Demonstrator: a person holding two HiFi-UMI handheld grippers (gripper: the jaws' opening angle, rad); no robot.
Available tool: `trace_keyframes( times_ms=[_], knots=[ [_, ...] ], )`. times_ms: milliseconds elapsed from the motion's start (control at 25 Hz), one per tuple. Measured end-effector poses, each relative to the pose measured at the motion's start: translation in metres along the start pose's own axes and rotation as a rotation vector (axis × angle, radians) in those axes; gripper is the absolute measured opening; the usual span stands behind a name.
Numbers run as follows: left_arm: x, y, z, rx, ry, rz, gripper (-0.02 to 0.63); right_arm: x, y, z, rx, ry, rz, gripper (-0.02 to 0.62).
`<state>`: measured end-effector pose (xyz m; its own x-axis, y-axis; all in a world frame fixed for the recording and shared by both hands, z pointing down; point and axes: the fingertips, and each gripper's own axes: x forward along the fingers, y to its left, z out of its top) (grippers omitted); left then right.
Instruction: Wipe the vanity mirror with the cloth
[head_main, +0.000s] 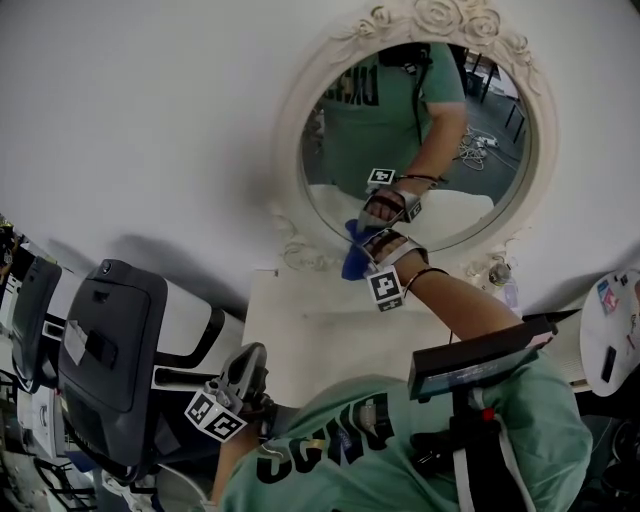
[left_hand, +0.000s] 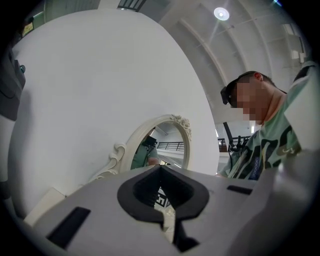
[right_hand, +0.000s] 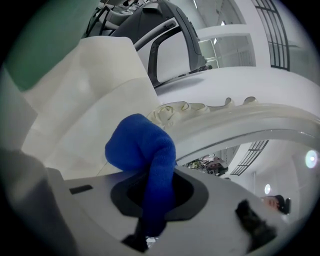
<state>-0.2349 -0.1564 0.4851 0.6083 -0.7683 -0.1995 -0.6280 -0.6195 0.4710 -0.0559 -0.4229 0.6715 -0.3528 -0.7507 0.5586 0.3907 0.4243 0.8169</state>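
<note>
- Right gripper (head_main: 366, 243): jaws clamped on the blue cloth (head_main: 352, 258), which bulges out past the tips
- Blue cloth: bunched, at 7 o'clock on the oval vanity mirror (head_main: 425, 150), by the ornate cream frame (head_main: 300, 140)
- Left gripper (head_main: 243, 372): jaws together, nothing between them; low at 7 o'clock in the head view, well apart from the mirror

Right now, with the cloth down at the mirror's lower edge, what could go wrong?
The blue cloth is bunched ahead of the right gripper, pinched by a narrow strip; dragging on the glass might pull it free. The gripper sits close to the carved frame, so a wide stroke could knock it.
</note>
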Motion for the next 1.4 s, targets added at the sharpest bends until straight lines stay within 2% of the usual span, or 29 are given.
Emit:
trace_keyframes(
  times_ms=[200, 480, 640, 840, 960, 1040, 1200, 1400],
  knots=[
    [0.020, -0.008, -0.002, 0.007, 0.036, -0.058, 0.000, -0.002, 0.040, -0.031, -0.002, 0.068, 0.068, 0.048],
    [0.055, -0.018, -0.012, -0.009, 0.092, -0.153, 0.000, -0.035, 0.096, -0.110, 0.073, 0.237, 0.217, 0.048],
    [0.083, -0.036, -0.018, -0.004, 0.104, -0.227, 0.000, -0.069, 0.104, -0.163, 0.143, 0.351, 0.280, 0.048],
    [0.112, -0.071, -0.030, 0.008, 0.112, -0.319, 0.000, -0.106, 0.093, -0.200, 0.209, 0.417, 0.278, 0.048],
    [0.127, -0.092, -0.040, 0.013, 0.122, -0.353, 0.000, -0.115, 0.084, -0.194, 0.217, 0.372, 0.233, 0.048],
    [0.134, -0.108, -0.047, 0.017, 0.133, -0.372, 0.000, -0.129, 0.073, -0.179, 0.284, 0.299, 0.167, 0.048],
    [0.145, -0.129, -0.061, 0.035, 0.158, -0.371, 0.000, -0.175, 0.052, -0.158, 0.483, 0.140, 0.043, 0.048],
    [0.147, -0.140, -0.087, 0.043, 0.190, -0.307, 0.000, -0.235, 0.081, -0.144, 0.815, -0.033, -0.014, 0.048]
  ],
)
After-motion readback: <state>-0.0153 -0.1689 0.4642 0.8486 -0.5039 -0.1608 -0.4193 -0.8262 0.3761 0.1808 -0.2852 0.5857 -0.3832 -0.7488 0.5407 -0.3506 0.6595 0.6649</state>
